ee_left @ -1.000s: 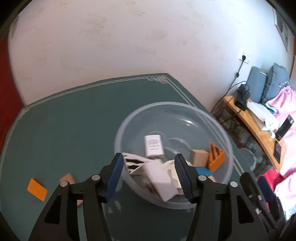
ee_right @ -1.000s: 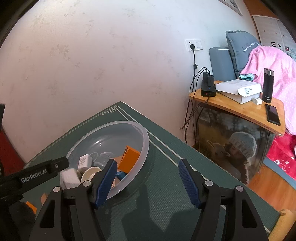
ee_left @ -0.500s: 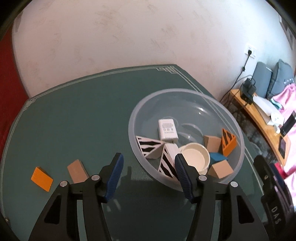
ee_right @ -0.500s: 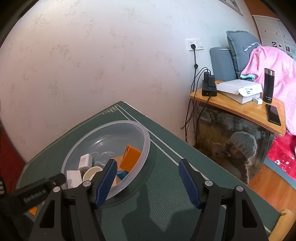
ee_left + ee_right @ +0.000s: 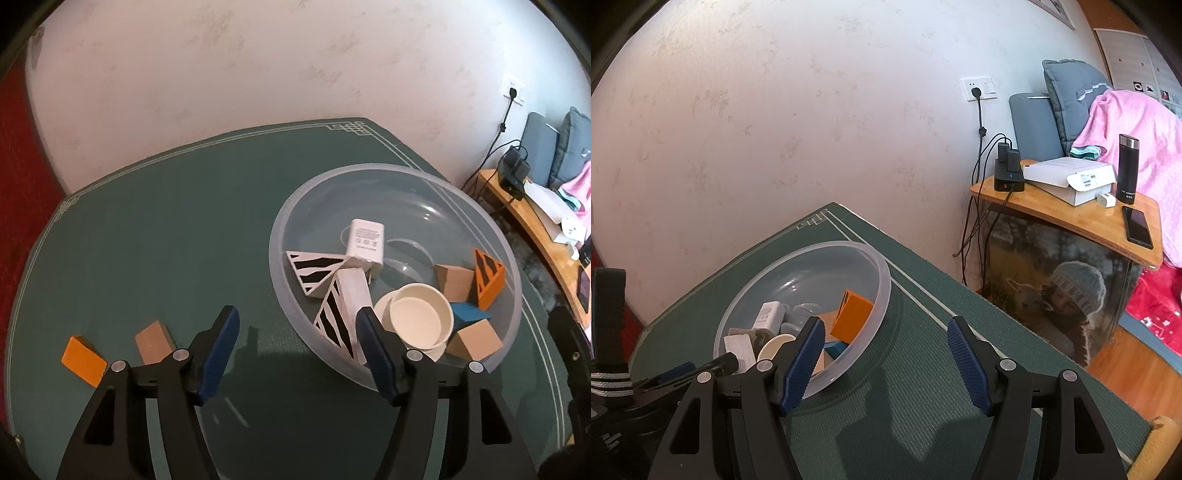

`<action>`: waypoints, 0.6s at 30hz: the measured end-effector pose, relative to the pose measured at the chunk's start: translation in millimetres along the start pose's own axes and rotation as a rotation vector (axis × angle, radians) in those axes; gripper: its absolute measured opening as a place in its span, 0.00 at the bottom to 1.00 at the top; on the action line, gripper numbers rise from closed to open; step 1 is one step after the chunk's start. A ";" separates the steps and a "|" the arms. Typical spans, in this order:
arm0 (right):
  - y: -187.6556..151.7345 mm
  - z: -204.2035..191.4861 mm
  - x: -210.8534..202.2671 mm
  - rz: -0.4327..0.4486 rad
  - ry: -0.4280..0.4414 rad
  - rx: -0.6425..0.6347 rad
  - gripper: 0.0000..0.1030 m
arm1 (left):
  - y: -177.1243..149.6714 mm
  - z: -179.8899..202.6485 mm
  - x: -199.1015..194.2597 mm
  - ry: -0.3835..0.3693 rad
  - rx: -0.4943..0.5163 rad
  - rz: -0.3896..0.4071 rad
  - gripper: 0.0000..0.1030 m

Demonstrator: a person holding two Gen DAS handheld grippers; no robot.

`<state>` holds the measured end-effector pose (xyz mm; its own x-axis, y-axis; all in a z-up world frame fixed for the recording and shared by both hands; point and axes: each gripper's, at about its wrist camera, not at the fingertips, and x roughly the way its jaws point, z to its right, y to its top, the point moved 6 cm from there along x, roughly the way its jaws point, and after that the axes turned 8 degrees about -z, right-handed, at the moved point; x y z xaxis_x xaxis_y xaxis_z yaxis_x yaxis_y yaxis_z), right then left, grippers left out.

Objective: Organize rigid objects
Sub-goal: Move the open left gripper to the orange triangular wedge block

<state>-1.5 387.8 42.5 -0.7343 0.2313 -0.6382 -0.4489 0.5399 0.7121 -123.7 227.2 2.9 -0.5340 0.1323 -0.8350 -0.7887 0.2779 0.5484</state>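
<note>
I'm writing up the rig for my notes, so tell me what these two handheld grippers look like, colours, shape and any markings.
Both look alike. The left gripper and right gripper each have a matte black frame forking into two angled arms with cut-out slots, silver round screw heads at the joints, and ribbed dark blue finger pads. No cables or sleeves show. In the right wrist view, the left unit's side carries small white lettering, too small to read.

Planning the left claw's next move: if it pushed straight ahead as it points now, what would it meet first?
Probably bare green mat; the left claw is open, and the bowl lies right of its line. Depth unclear.
</note>
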 end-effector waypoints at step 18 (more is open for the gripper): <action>-0.1 -4.5 -3.4 0.017 0.023 -0.008 0.70 | -6.9 -40.7 -26.9 0.011 -0.078 0.030 0.65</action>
<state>-1.3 383.3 45.9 -0.7531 0.2218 -0.6194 -0.4403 0.5296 0.7250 -116.3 183.0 23.4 -0.5605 0.1291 -0.8180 -0.7934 0.1992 0.5751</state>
